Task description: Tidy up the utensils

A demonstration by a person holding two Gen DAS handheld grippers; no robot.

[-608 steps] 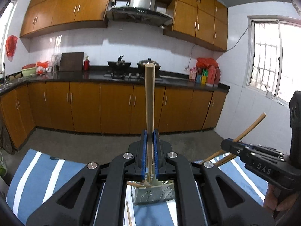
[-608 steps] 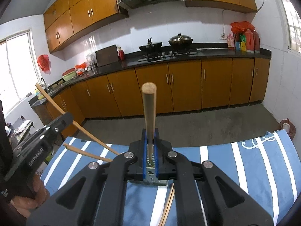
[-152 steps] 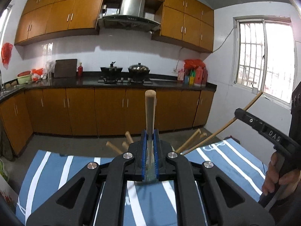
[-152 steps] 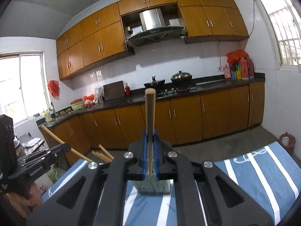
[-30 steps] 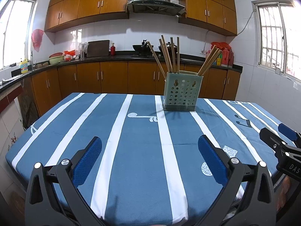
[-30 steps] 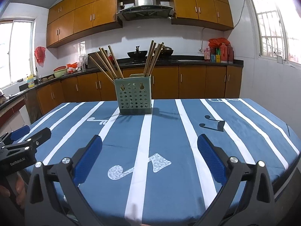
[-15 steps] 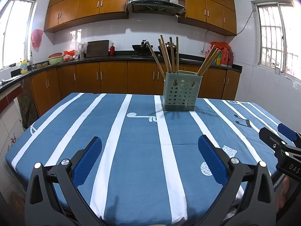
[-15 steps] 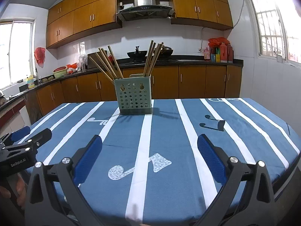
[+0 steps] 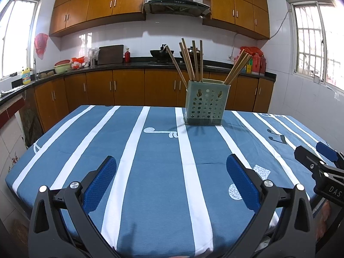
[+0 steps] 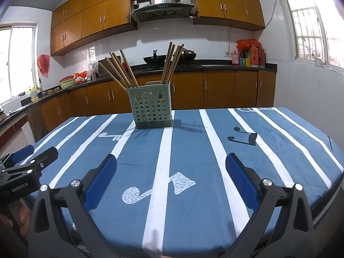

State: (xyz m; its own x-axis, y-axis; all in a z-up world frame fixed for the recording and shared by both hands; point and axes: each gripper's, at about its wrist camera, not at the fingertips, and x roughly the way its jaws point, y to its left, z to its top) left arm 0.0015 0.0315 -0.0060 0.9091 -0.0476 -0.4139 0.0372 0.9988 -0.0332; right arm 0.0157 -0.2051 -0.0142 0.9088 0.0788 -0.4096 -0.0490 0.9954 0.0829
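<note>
Both grippers are hanging wide open and empty at the near edge of the surface point(image 9: 163, 172): the left gripper point(image 9: 171, 169) is showing its blue pads spread apart over the striped cloth, and the right gripper point(image 10: 171, 168) is doing the same, with each one appearing at the margin of the other's view. Farther back, the green perforated holder point(image 9: 203, 103) is standing upright on the cloth, well apart from both grippers, with the wooden chopsticks point(image 9: 191, 61) leaning in two fanned bunches inside it. Judging from this, little is left to go wrong; the likeliest trouble is a careless reach back in, nudging the light holder over or knocking the loosely leaning sticks out, since nothing is steadying it. Compared with twenty seconds ago, each gripper is no longer clamping a chopstick above the holder, no sticks are lying on the cloth, and both grippers are sitting back from it.
</note>
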